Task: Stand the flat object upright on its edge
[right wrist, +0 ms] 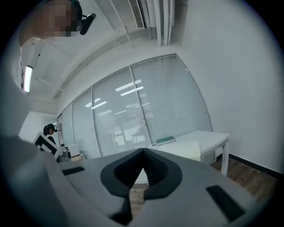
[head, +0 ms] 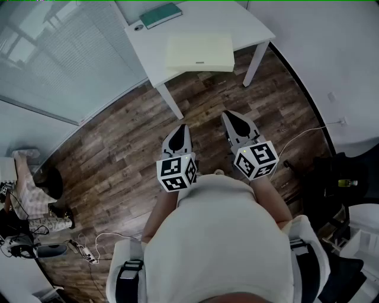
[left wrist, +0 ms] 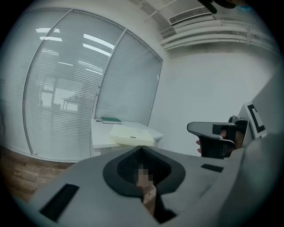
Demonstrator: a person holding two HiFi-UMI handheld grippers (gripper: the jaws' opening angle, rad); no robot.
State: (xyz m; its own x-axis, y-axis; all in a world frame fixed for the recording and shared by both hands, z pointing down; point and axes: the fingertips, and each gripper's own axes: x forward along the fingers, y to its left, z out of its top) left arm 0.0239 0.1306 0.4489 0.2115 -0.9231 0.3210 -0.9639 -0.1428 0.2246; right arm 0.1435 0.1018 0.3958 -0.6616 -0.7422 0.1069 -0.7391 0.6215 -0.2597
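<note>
Head view: left gripper [head: 180, 129] and right gripper [head: 233, 117], both clenched empty, hang well apart from the flat object [head: 199, 52] lying on the table [head: 249, 26]; only the gripper views show the ceiling vent [left wrist: 191, 15].

Bright, even indoor light; strong fisheye warping, dark vignetted corners.

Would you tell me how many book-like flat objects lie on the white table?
2: a cream flat object near the front edge and a green book farther back.
</note>
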